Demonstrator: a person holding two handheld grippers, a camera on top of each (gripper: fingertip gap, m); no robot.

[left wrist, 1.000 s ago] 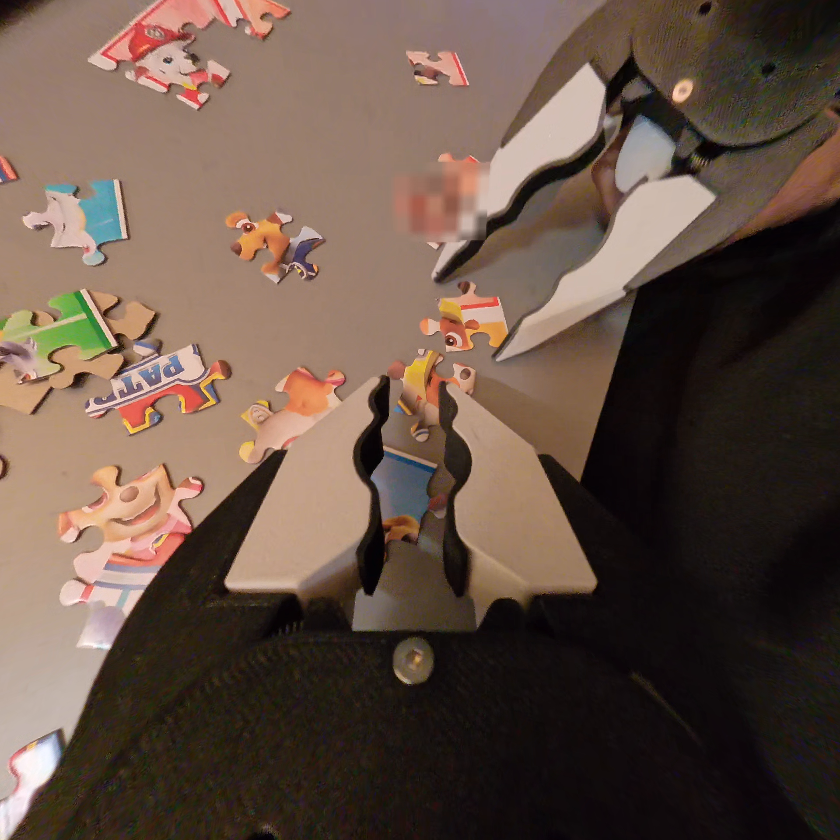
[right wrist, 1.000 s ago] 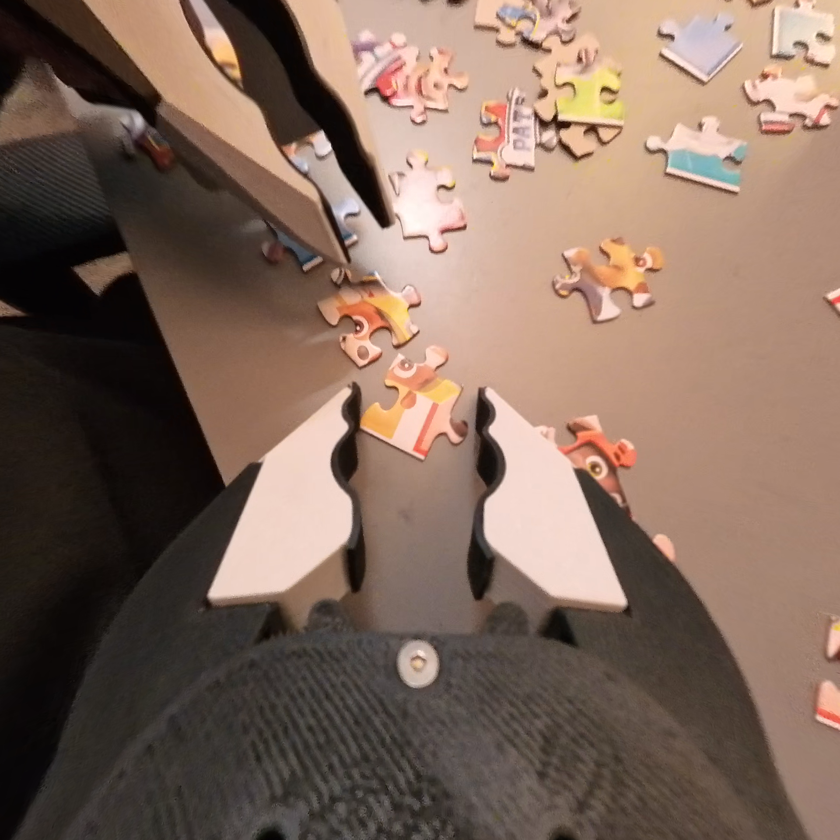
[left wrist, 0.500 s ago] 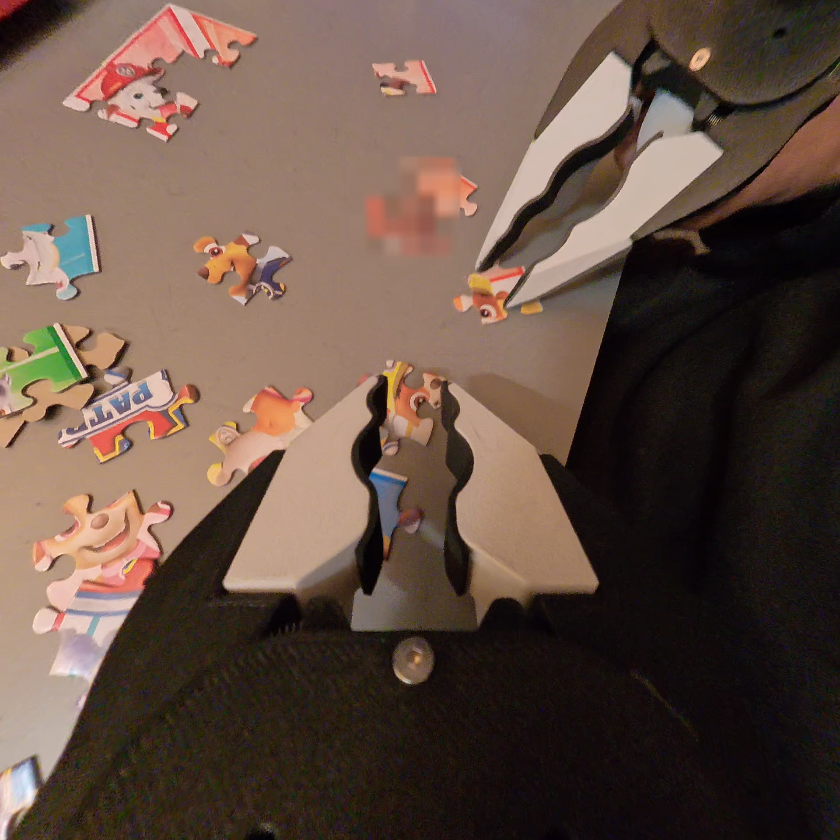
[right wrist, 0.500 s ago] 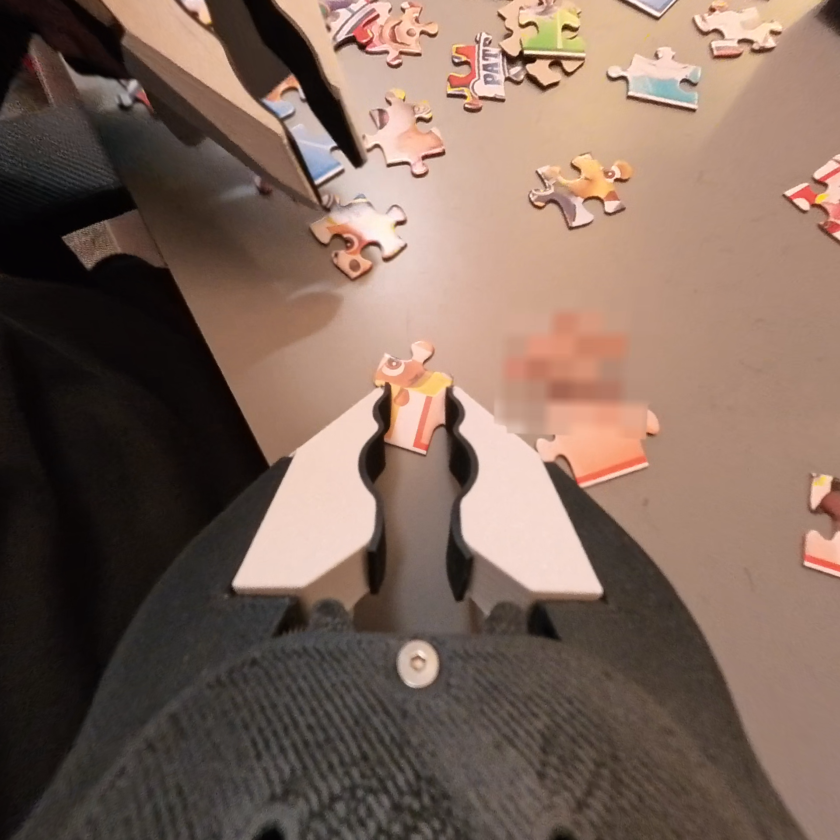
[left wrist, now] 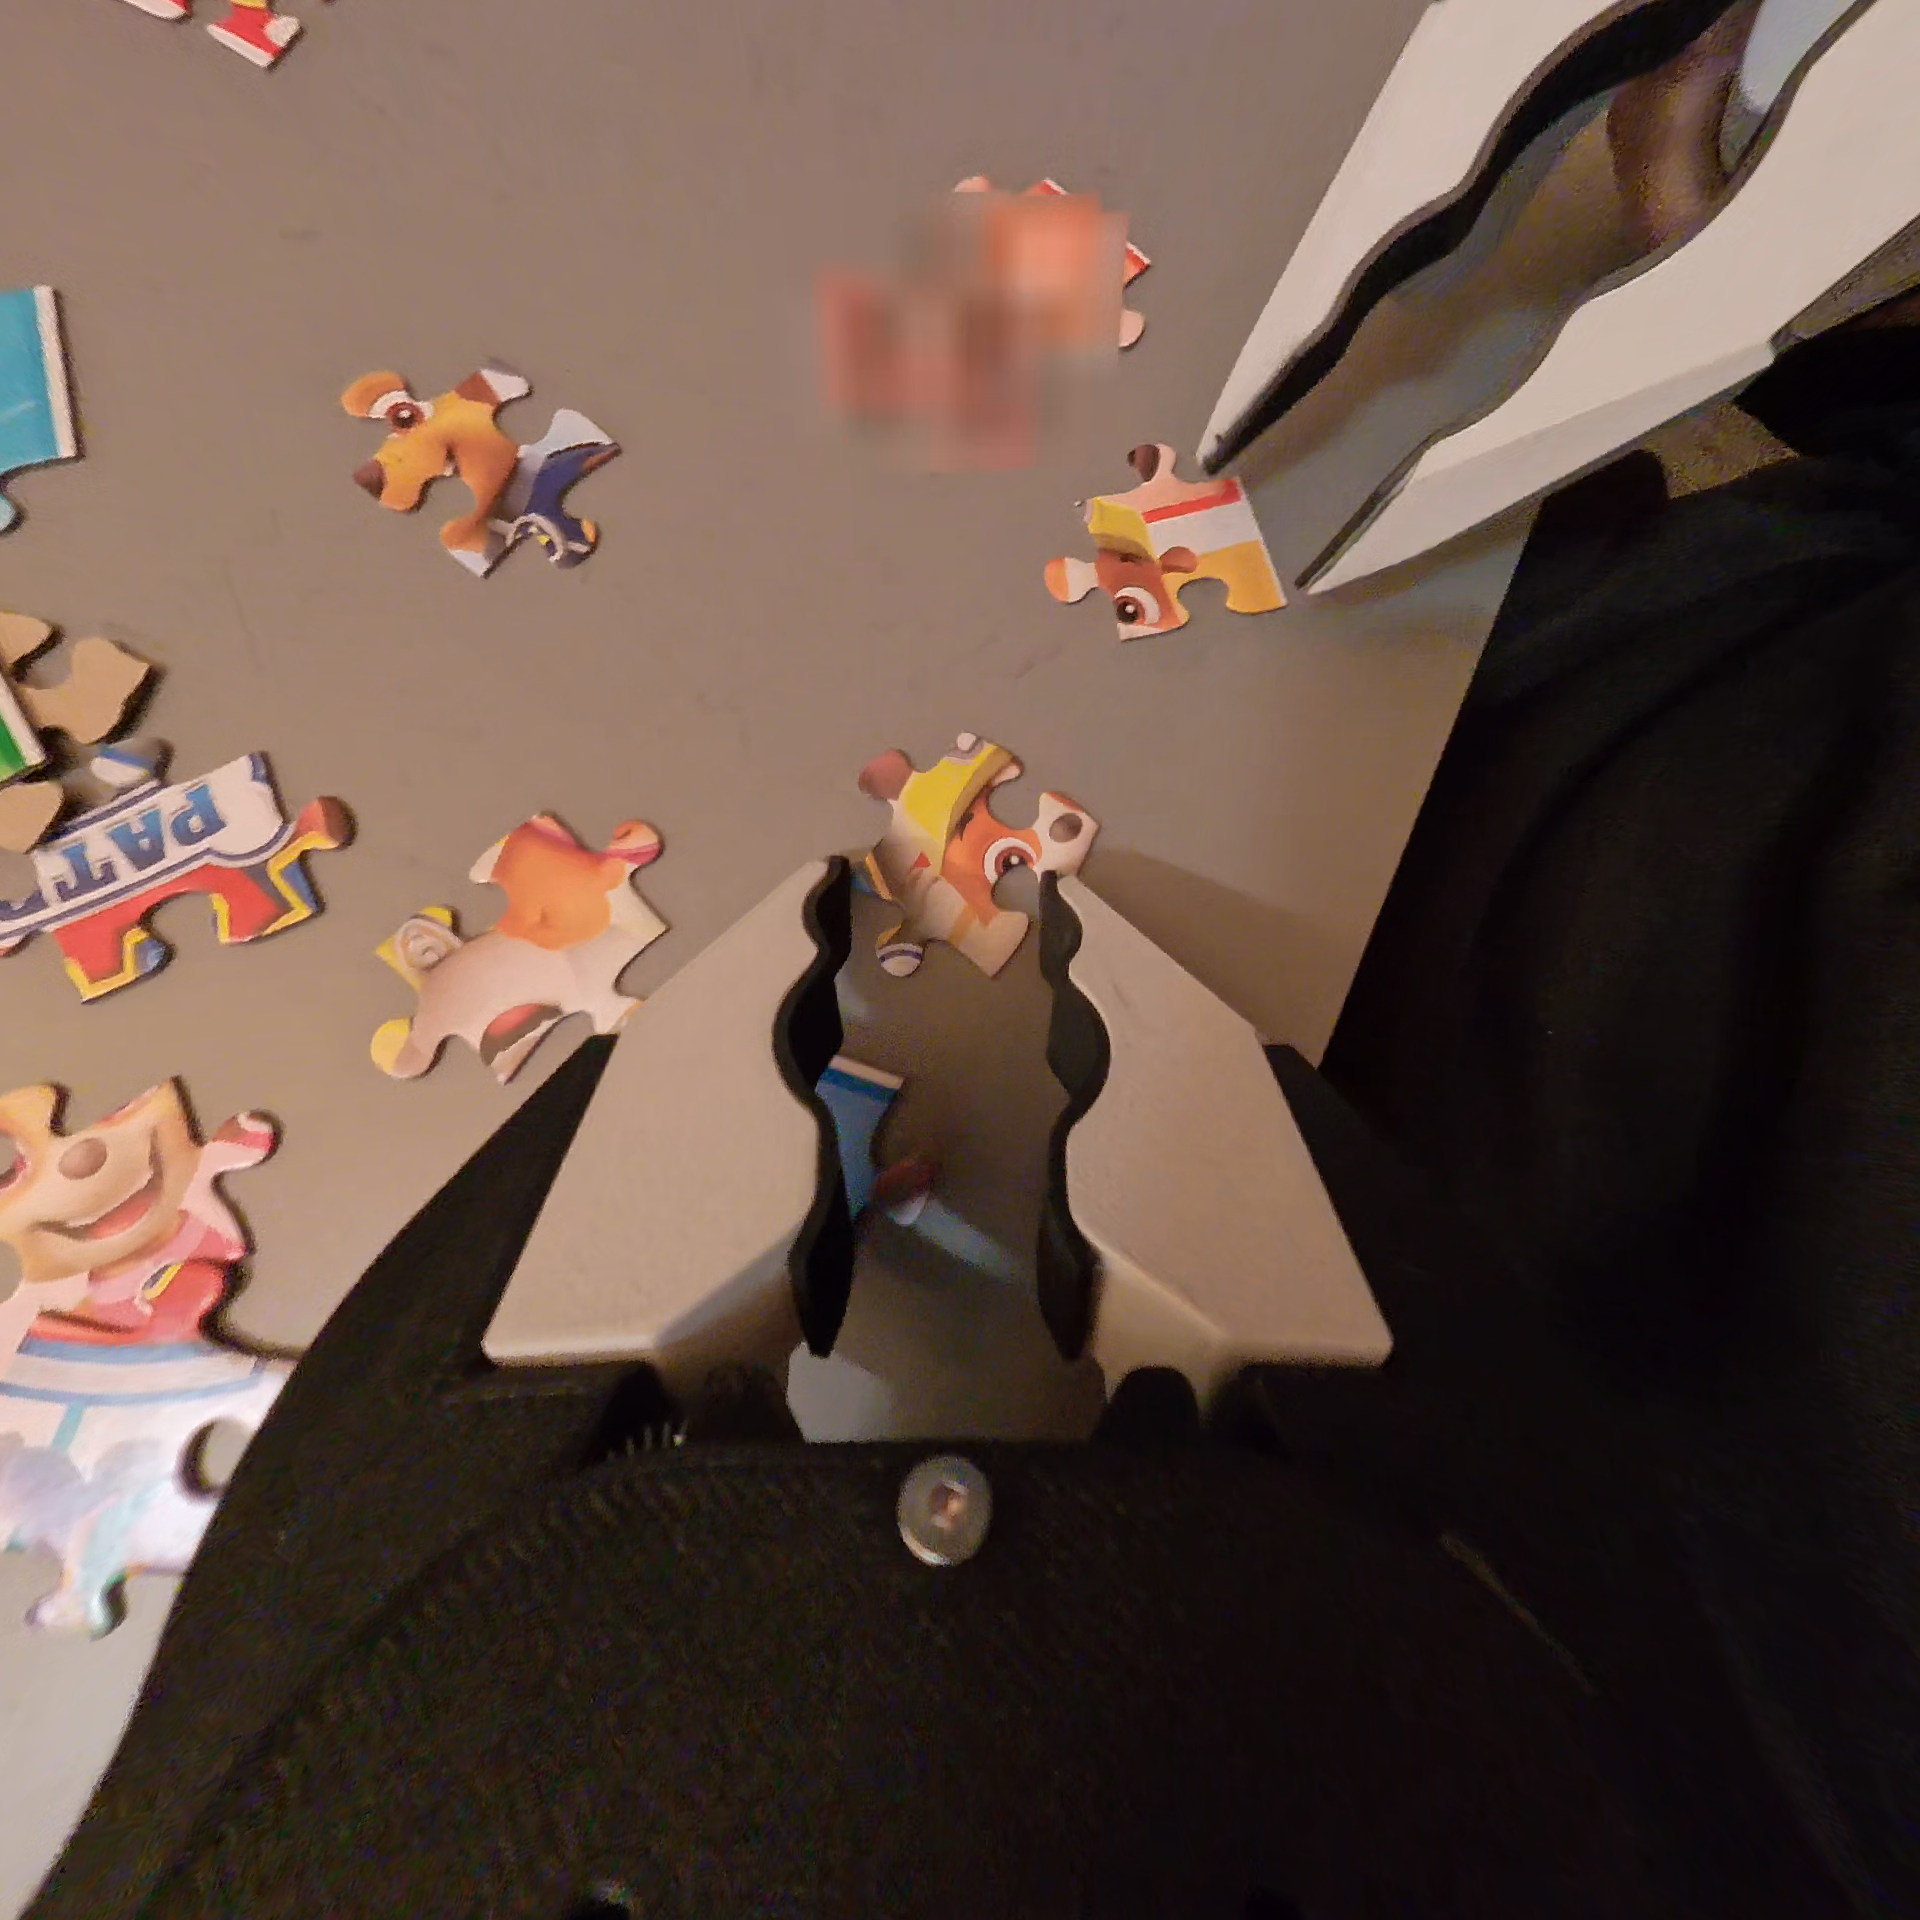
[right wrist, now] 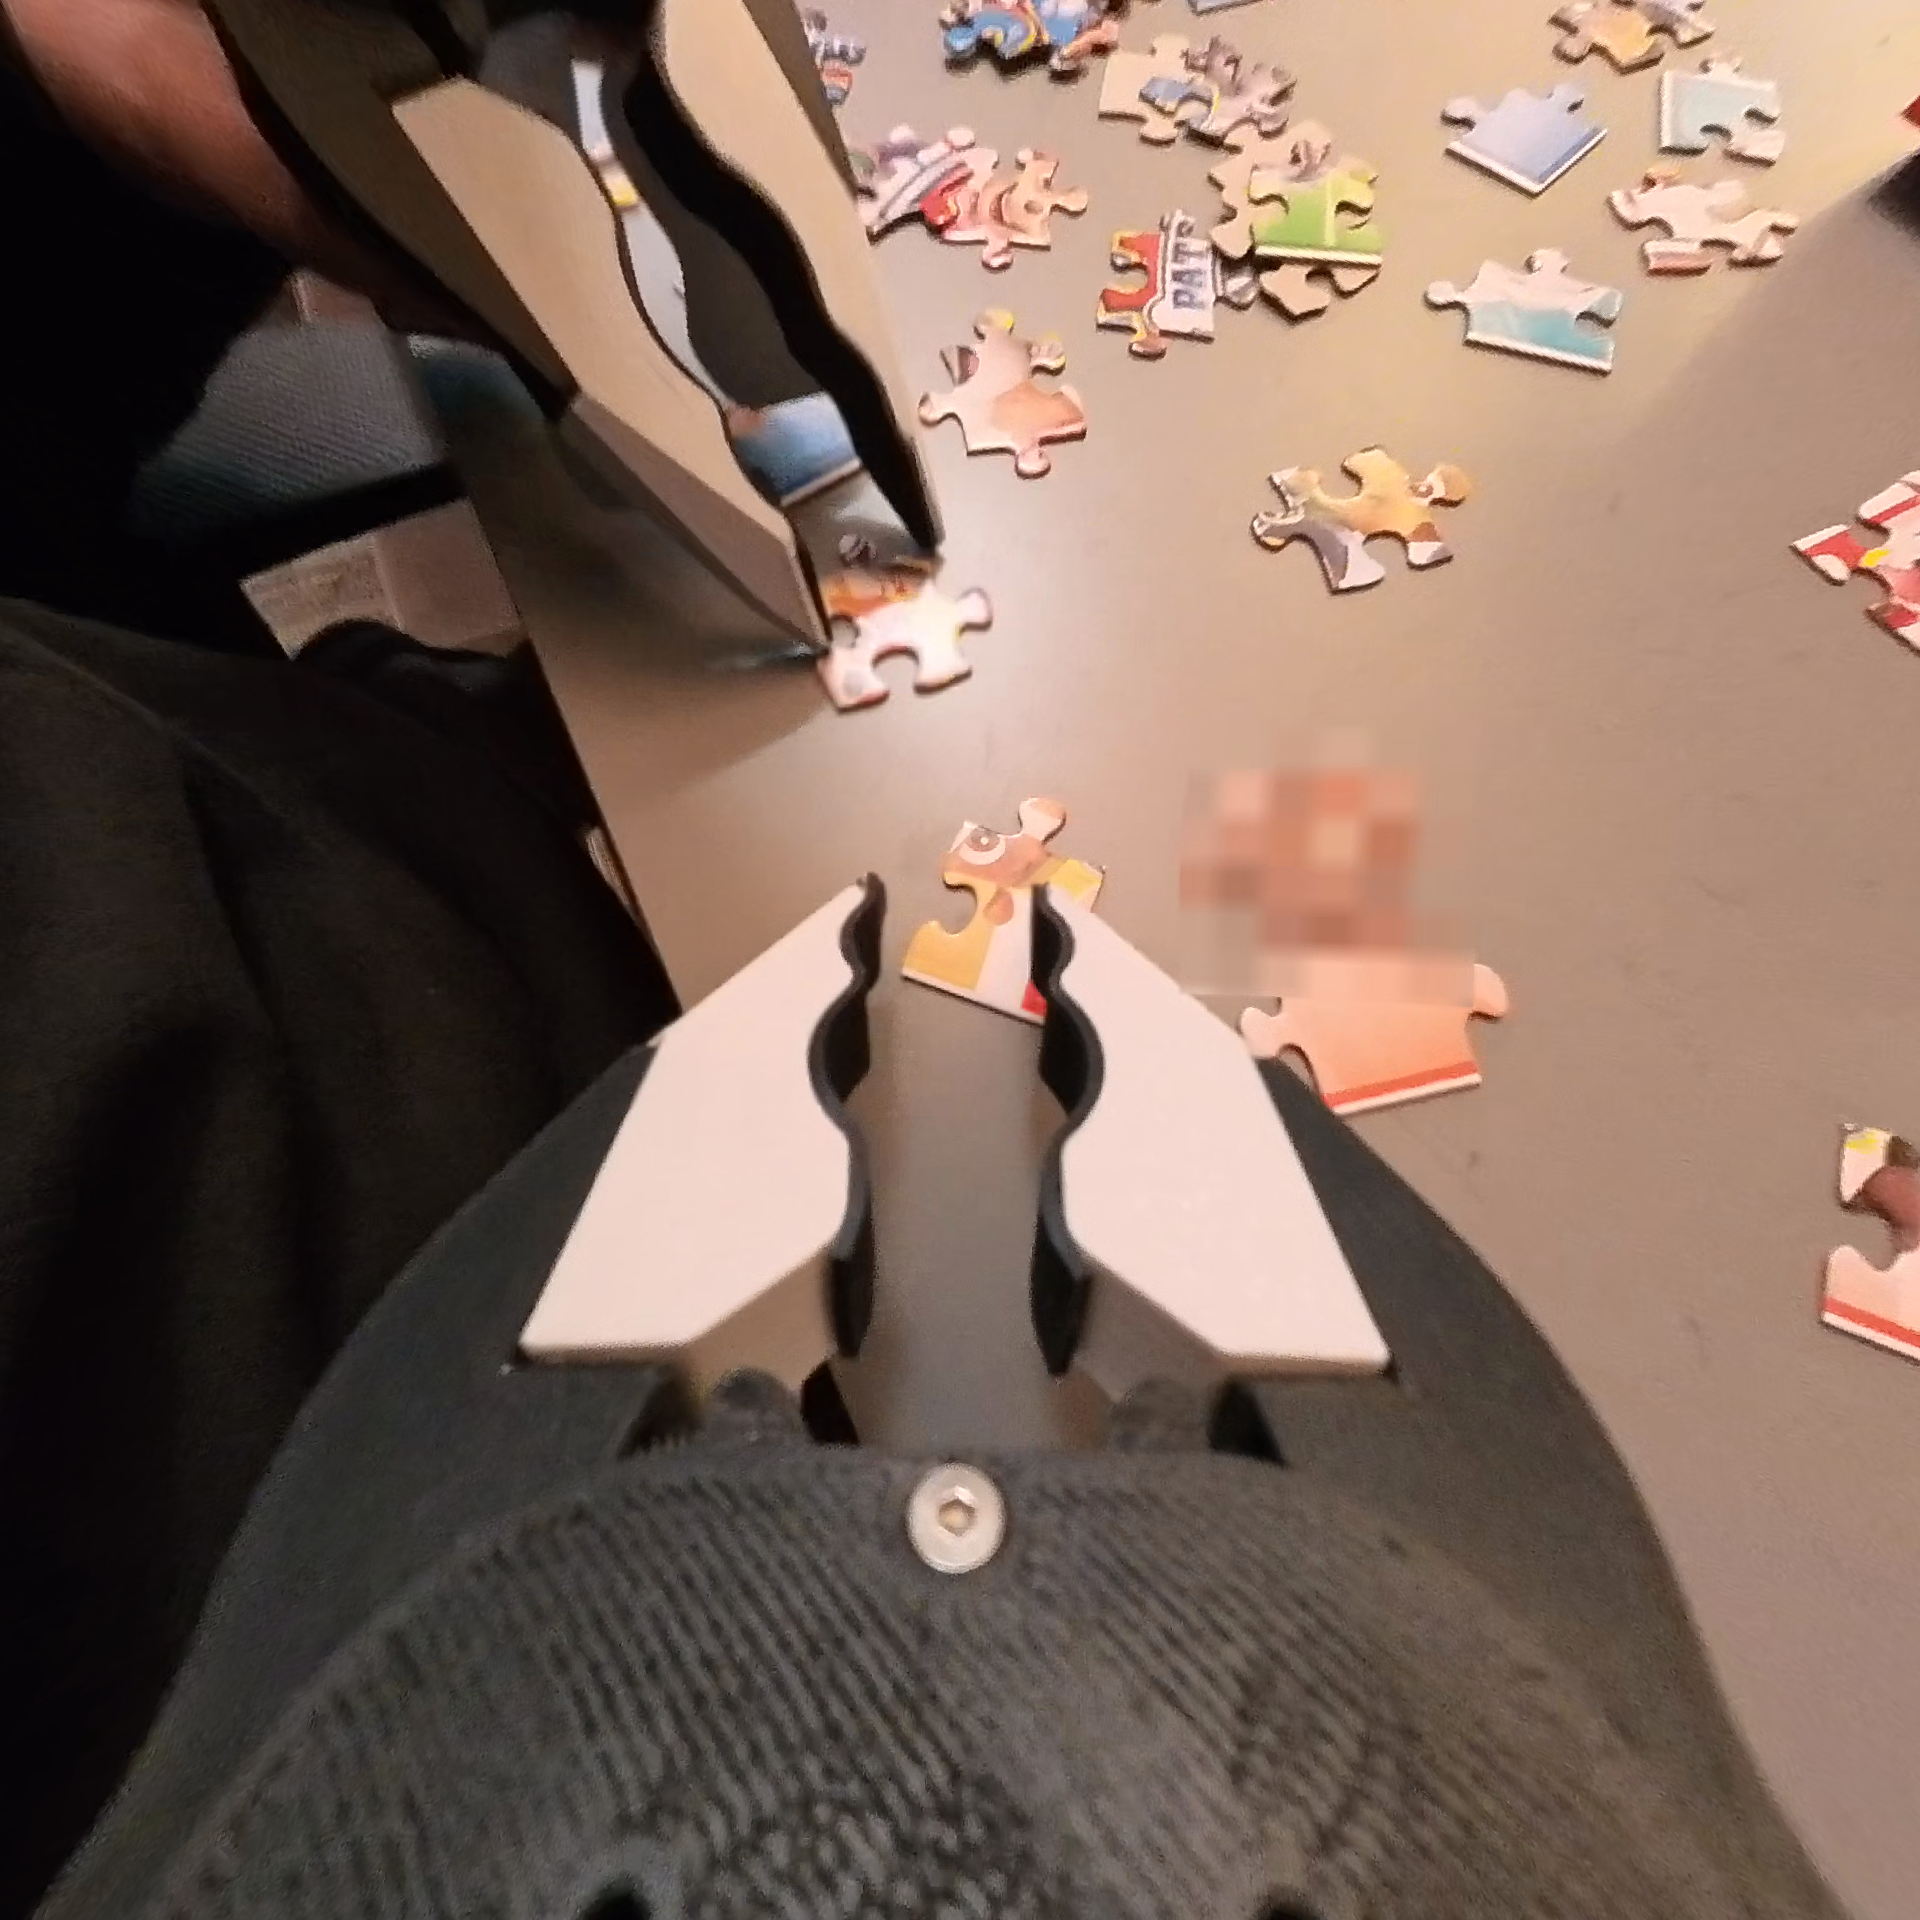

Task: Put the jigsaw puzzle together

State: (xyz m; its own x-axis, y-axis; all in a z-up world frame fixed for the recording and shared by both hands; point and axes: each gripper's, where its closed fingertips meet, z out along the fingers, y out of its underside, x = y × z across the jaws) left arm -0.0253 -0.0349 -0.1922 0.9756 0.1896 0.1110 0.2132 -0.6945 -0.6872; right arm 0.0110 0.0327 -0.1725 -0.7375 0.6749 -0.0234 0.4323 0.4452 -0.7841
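Hovering over the desk (left wrist: 644, 208), we are holding both tools apart: left tool (left wrist: 940, 878) straddling an orange-and-yellow puzzle piece (left wrist: 966, 852), right tool (right wrist: 956, 899) beside a yellow puzzle piece (right wrist: 987, 914).

We note the left gripper (left wrist: 940, 878) now stands wider at frame centre; the right gripper (right wrist: 956, 899) has released the yellow puzzle piece (right wrist: 987, 920).

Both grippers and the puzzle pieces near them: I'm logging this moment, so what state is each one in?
Left gripper: open, tips on the table astride a piece.
Orange-and-yellow piece: flat, face up, between those tips, not gripped.
Right gripper: open, holding nothing.
Yellow-and-white piece: flat on the grey table, face up, partly under the right finger.
Blue piece: flat, under the left gripper.
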